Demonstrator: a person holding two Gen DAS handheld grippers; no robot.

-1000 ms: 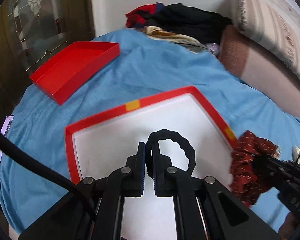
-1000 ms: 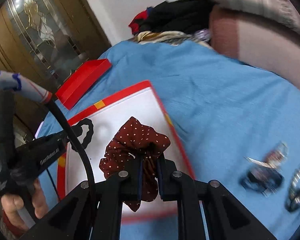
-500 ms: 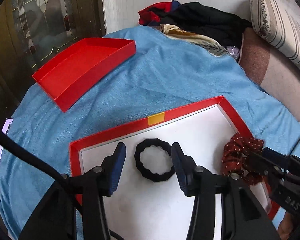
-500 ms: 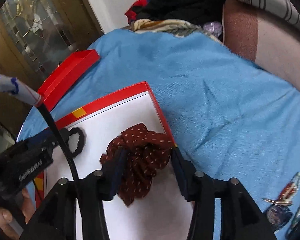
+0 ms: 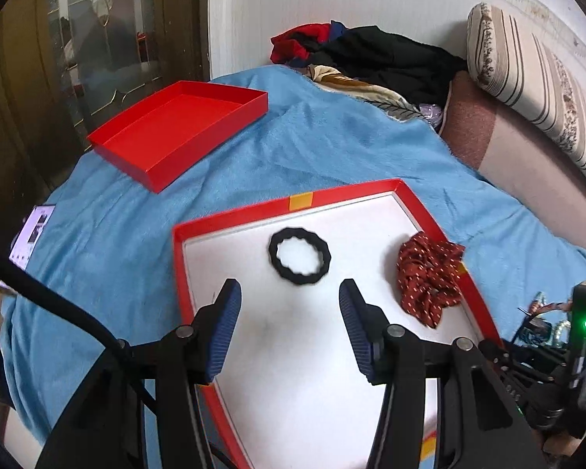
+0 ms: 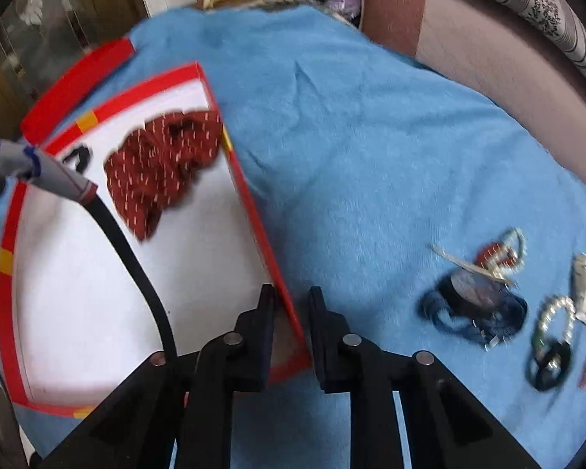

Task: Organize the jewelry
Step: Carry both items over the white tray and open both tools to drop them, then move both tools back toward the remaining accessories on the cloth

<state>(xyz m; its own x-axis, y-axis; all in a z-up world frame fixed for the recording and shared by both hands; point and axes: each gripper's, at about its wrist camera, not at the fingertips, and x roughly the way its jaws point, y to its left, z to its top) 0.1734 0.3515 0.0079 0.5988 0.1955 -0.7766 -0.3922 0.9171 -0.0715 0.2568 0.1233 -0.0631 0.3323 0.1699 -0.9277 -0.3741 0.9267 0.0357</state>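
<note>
Now left tongs (image 5: pixel 289 305) opening, angled down over black ring (image 5: pixel 299 256).

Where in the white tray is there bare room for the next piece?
The near half of the white tray is bare, below the black hair tie and left of the red dotted scrunchie. The far right corner is crowded.

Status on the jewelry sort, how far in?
Done: black ring and red dotted scrunchie lie in the white-lined red tray. In hand: nothing; left tool opening and empty, right tool closing astride the tray's rim, gripping nothing. Left: the cluster of pieces on the blue blanket.
</note>
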